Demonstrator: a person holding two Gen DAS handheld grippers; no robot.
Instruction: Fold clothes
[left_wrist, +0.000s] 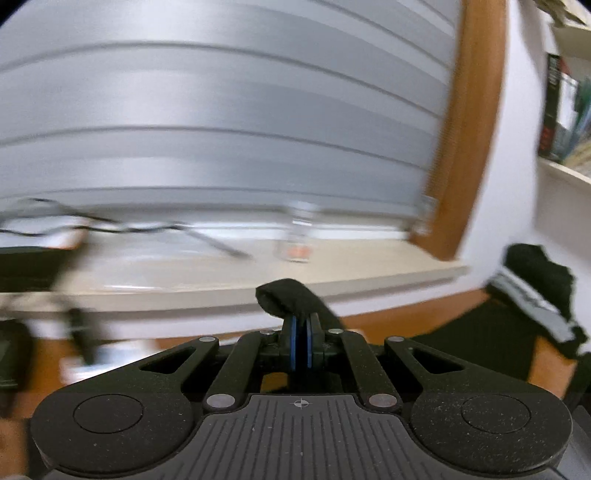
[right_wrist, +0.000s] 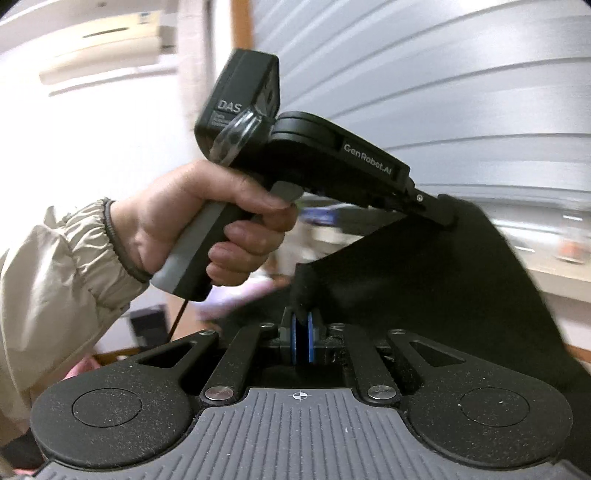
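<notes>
Left tool (left_wrist: 302, 325) clamped on black garment (left_wrist: 291, 295) edge; right tool (right_wrist: 303, 328) likewise, cloth spanning between, lifted clear of desk (left_wrist: 369, 269). Judged soft, light, limp; corners best hold.

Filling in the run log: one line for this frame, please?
phase: lift | left hand-held gripper: shut on black garment | right hand-held gripper: shut on black garment | garment: stretched between both, off table | views: blurred
</notes>
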